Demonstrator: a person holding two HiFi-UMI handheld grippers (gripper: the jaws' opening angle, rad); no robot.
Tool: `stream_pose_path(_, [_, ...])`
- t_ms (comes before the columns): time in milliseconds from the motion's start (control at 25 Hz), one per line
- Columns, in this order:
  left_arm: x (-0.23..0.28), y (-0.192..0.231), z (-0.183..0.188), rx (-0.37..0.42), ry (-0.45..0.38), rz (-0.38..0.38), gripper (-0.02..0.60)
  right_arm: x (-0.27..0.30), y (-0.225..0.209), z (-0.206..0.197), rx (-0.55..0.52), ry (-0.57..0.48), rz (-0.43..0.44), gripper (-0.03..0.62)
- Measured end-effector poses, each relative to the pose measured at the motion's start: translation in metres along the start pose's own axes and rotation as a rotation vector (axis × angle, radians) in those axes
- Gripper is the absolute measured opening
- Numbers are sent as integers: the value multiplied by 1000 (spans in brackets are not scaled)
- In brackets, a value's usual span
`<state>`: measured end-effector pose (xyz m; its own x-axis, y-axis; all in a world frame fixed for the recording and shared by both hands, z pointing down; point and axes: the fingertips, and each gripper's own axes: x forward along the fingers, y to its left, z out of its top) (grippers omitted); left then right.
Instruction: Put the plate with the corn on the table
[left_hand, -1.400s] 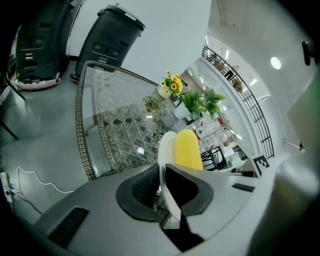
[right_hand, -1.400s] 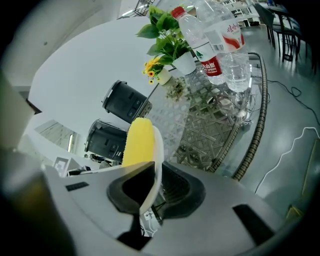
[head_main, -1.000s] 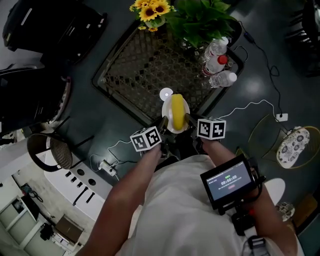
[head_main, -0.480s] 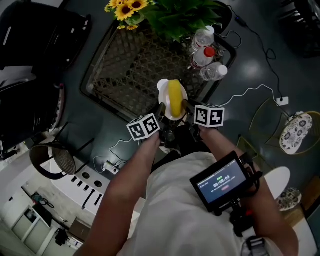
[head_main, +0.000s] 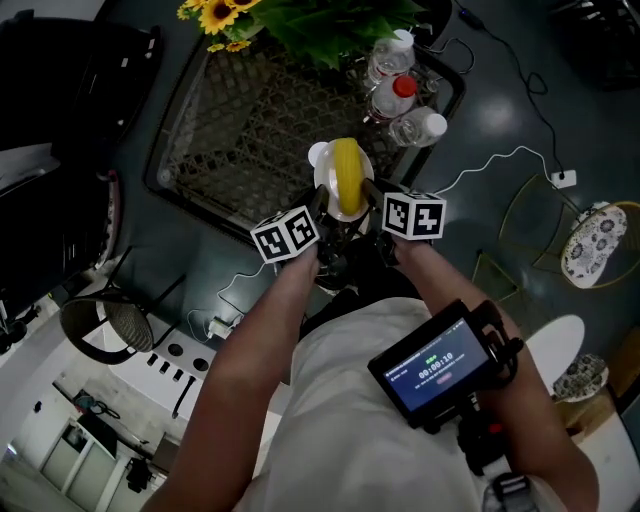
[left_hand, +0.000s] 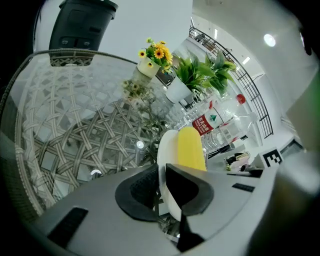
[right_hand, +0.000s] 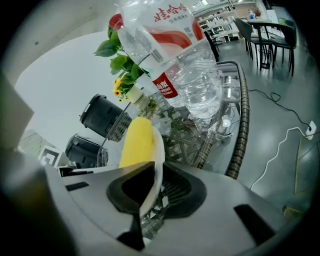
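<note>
1. Left gripper (head_main: 322, 212): the jaws pinch the left rim of the white plate (head_main: 343, 192). In the left gripper view the two dark pads are pressed onto the rim from either side (left_hand: 162, 187). Its marker cube (head_main: 286, 236) faces up.
2. Right gripper (head_main: 371, 196): the jaws pinch the right rim of the same plate. In the right gripper view the rim runs edge-on between the pads (right_hand: 150, 187). Its marker cube (head_main: 414, 216) sits just beside the plate.
3. Corn (head_main: 346, 175): a single yellow cob lying lengthwise along the middle of the plate, pointing away from the person. It shows above the jaws in both gripper views (left_hand: 191, 149) (right_hand: 136, 142).
4. Plate position: held between the two grippers over the near edge of the table (head_main: 230, 130), toward the near-right corner. Whether its underside touches the tabletop cannot be told.
5. Table: woven lattice pattern under a clear top, with a dark rounded frame.
6. At the right edge of the table stands a cluster of clear water bottles (head_main: 395, 95), one with a red cap, near the plate but apart from it.
7. At the far edge are sunflowers (head_main: 215, 15) in a small pot, and a green leafy plant (head_main: 310, 20) beside them.
8. A small screen (head_main: 435, 365) is mounted on the person's right forearm and is lit.
9. A white cable (head_main: 500, 160) trails over the dark floor to the right of the table.
</note>
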<state>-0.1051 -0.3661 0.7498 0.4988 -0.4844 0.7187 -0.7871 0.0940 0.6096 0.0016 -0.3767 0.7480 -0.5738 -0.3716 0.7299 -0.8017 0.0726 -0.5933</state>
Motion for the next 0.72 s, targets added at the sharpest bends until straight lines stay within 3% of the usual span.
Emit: stream_pose_path(720, [15, -1, 1, 155, 52, 98, 46, 10, -9, -1, -120, 39, -98, 49])
